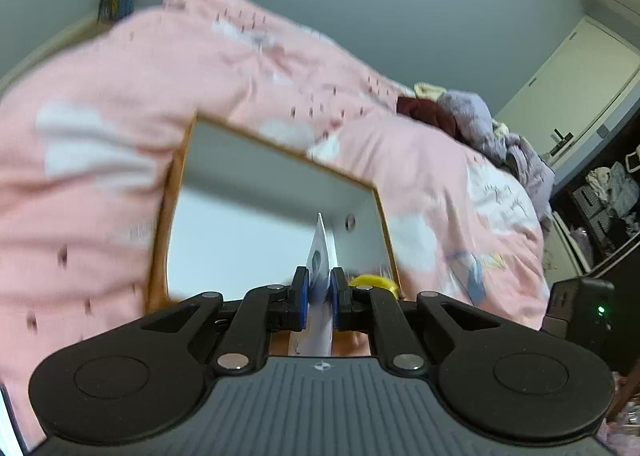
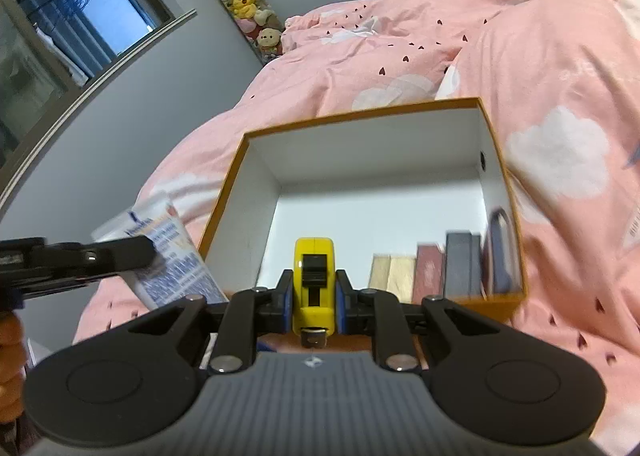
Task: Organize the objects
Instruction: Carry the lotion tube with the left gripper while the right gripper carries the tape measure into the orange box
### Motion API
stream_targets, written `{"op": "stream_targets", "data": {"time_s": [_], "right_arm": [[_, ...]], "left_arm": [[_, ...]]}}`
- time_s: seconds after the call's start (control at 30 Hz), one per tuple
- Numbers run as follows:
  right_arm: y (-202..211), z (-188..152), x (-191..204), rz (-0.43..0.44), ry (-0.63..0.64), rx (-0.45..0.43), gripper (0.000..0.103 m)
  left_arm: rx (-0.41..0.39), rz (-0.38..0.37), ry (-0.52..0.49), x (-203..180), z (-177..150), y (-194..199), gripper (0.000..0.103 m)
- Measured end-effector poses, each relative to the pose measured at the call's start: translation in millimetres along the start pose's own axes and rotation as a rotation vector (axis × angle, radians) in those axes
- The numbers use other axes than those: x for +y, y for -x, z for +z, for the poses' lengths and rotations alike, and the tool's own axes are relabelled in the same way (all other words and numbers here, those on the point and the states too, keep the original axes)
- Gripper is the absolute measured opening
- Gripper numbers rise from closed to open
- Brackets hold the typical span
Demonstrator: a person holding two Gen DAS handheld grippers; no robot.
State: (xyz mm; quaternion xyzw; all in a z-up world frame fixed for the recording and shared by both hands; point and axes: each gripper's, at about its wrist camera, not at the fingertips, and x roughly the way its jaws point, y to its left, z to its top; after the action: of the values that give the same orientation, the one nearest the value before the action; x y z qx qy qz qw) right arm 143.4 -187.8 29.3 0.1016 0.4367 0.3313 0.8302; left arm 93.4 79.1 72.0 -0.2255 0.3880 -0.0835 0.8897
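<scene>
An open box with orange rim and white inside (image 2: 362,116) lies on a pink duvet; it also shows in the left wrist view (image 1: 176,192). My right gripper (image 2: 314,294) is shut on a yellow tape measure (image 2: 314,276) at the box's near edge. My left gripper (image 1: 319,292) is shut on a flat white and blue packet (image 1: 322,256), held edge-on over the box. In the right wrist view the left gripper (image 2: 132,252) holds that packet (image 2: 176,256) just left of the box. The tape measure shows as a yellow edge (image 1: 374,281) in the left view.
Several small boxes (image 2: 444,268) stand upright along the near right side inside the box. The pink duvet (image 2: 540,96) surrounds it. Plush toys (image 2: 244,0) hang on the grey wall. Clothes (image 1: 480,116) are piled on the bed; a cluttered shelf (image 1: 608,196) is at right.
</scene>
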Motion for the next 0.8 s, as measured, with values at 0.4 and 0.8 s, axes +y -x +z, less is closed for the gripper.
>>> {"op": "stream_targets", "data": {"time_s": [0.4, 0.8], "right_arm": [[-116.2, 20.7, -8.0, -0.033, -0.044, 0.239, 0.021], [-158.3, 8.8, -14.5, -0.092, -0.048, 0.391, 0.022]], "left_arm": [[-0.083, 0.221, -0.138, 6.1, 14.4, -75.3, 0.012], [-0.001, 0.242, -0.128, 37.5, -7.6, -123.0, 0.012]]}}
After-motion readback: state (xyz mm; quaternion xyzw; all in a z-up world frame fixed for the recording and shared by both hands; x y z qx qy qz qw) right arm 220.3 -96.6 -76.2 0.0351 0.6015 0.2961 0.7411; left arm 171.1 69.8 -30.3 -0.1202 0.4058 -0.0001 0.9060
